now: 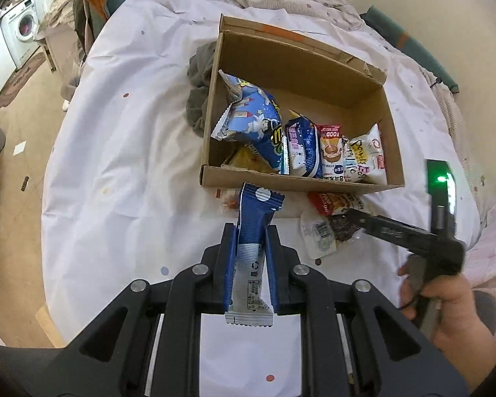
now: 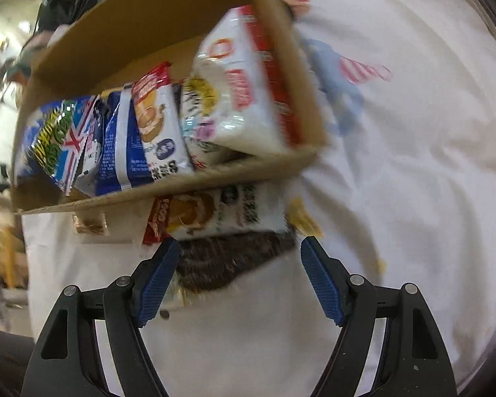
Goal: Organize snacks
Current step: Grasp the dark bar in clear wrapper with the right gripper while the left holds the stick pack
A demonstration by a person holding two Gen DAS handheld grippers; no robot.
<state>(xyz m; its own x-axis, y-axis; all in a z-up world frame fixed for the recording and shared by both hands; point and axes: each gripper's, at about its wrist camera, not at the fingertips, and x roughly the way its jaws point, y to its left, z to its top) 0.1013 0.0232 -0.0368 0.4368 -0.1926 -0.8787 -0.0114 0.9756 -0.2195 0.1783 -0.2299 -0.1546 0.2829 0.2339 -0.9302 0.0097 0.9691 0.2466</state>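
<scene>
Left wrist: left tool (image 1: 250,231) clamps blue wrapper (image 1: 253,218); right tool (image 2: 240,248) spread; packet (image 1: 330,152) reads "FOOD".

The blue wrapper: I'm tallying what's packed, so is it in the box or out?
Out. The left gripper is shut on the blue wrapper, short of the box.
</scene>
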